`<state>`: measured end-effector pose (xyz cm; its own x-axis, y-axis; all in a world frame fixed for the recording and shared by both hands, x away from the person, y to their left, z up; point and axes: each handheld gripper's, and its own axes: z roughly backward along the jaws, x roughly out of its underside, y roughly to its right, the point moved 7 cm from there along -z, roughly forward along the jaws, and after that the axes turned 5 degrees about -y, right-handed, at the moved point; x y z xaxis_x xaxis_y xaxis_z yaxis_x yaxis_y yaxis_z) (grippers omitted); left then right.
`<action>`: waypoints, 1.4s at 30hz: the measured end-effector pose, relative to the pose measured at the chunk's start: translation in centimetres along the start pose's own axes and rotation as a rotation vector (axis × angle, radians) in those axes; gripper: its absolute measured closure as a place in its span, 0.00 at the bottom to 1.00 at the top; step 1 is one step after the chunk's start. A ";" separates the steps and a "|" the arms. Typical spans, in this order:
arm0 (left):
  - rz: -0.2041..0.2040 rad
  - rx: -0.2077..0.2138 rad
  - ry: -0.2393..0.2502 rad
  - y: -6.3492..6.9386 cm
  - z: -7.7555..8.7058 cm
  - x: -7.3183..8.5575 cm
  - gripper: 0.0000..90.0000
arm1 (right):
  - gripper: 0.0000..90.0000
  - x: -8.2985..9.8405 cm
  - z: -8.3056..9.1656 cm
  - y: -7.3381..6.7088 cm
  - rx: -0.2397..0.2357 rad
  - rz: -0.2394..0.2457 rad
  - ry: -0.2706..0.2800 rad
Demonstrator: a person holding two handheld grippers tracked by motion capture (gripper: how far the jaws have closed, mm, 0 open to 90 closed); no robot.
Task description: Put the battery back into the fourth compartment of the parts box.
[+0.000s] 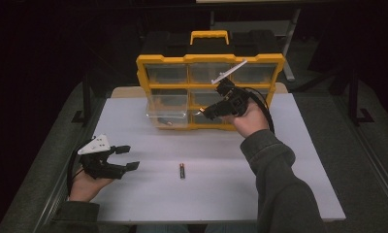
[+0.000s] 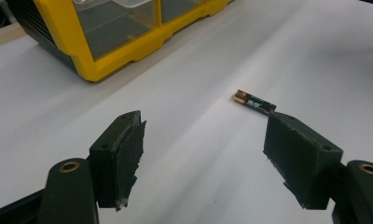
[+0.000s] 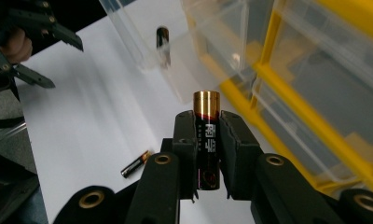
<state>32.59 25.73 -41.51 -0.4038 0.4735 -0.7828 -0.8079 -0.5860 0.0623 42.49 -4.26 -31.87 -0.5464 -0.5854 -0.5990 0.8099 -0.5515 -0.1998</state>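
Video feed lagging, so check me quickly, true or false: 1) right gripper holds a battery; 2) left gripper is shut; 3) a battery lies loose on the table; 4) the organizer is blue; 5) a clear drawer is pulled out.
1) True: the right gripper clamps a battery.
2) False: the left gripper is open and empty.
3) True: a loose battery lies on the white table.
4) False: the organizer is yellow and black.
5) True: a clear drawer sticks out at lower left.

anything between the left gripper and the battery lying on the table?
Nothing. In the high view, only bare white tabletop separates the open left gripper from the battery on the table. The left gripper view agrees.
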 end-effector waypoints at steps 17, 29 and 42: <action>-0.002 -0.003 0.005 0.0 0.0 -0.1 0.31 | 0.85 -4.2 2.4 -0.2 0.040 0.044 0.015; -0.003 -0.002 0.003 0.0 0.0 0.0 0.31 | 0.85 -7.2 2.2 -1.0 0.061 0.098 0.006; 0.003 -0.003 0.014 -0.3 0.3 0.0 0.31 | 0.84 -9.0 -1.6 -2.5 0.047 0.158 -0.041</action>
<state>32.69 26.07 -41.35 -0.4000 0.4628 -0.7911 -0.8054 -0.5894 0.0625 45.72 3.35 -27.25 -0.4216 -0.6904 -0.5879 0.8763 -0.4769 -0.0684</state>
